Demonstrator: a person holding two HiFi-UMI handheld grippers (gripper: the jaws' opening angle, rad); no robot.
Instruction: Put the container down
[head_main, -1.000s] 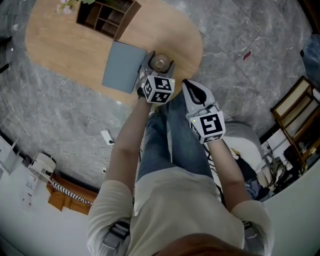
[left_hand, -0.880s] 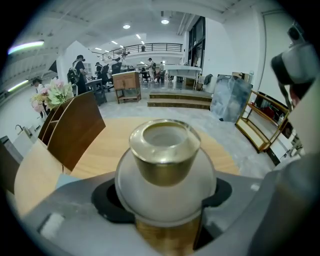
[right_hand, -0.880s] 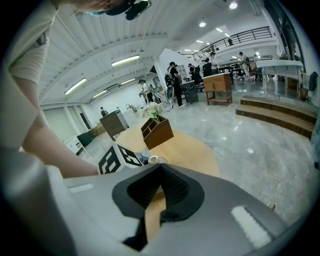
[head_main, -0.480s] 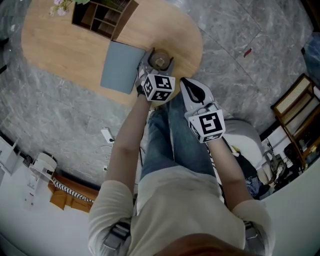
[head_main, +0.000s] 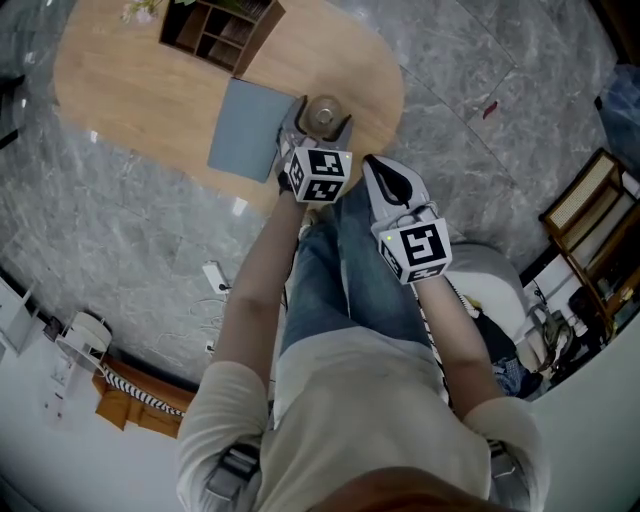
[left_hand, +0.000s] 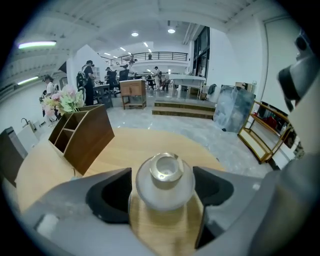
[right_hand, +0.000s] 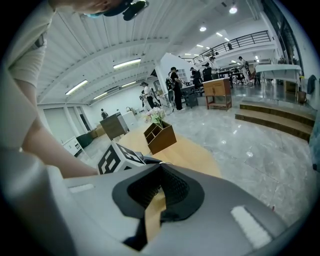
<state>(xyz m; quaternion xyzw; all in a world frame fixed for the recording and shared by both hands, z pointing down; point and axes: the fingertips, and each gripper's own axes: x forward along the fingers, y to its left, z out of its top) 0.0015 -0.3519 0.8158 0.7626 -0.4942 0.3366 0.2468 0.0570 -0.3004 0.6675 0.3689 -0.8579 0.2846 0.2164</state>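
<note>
Container (head_main: 322, 115) stands on table (head_main: 130, 90) beside grey mat (head_main: 248, 143), wooden organizer (head_main: 220, 35) behind.

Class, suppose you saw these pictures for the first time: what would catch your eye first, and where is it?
A frosted white container stands on the oval wooden table, between the left gripper's jaws, which have just been opening. At the table's far end sits a dark wooden organizer with pink flowers beside it.

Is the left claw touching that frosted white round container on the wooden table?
Apart, barely. Left gripper view: the left claw, jaws just opened wider, flanks the frosted white round container with thin gaps.
</note>
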